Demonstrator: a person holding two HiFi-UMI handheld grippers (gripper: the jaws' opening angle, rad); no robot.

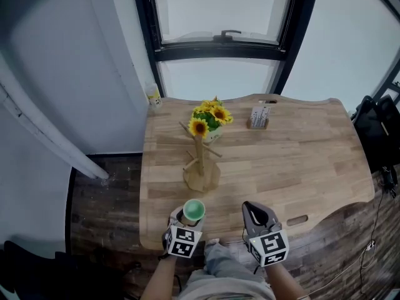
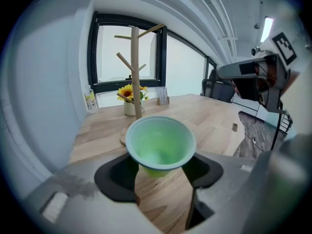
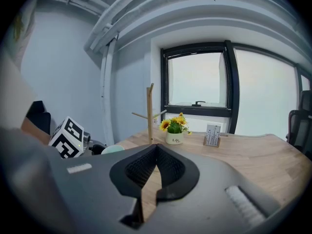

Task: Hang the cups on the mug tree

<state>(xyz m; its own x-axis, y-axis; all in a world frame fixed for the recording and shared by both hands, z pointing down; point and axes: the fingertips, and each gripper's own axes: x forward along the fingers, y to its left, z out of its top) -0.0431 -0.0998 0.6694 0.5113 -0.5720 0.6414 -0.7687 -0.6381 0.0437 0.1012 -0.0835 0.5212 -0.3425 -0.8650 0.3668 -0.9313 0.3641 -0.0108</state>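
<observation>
A pale green cup (image 1: pixel 194 210) with a wide rim sits between the jaws of my left gripper (image 1: pixel 189 219), near the table's front edge. In the left gripper view the cup (image 2: pixel 161 143) is tilted, its mouth turned towards the camera, and the black pads (image 2: pixel 119 172) press its narrow lower part: my left gripper (image 2: pixel 163 169) is shut on it. The wooden mug tree (image 1: pixel 200 161) stands just beyond, its pegs bare, and rises behind the cup as the mug tree (image 2: pixel 135 77). My right gripper (image 1: pixel 252 209) hovers to the right, shut and empty; the right gripper (image 3: pixel 156 150) has its pads meeting.
A white pot of sunflowers (image 1: pixel 211 119) stands right behind the tree. A small card holder (image 1: pixel 259 117) sits further right, and a little bottle (image 1: pixel 154 96) at the table's back left corner. Windows lie behind the wooden table (image 1: pixel 300 167), with dark floor to its left.
</observation>
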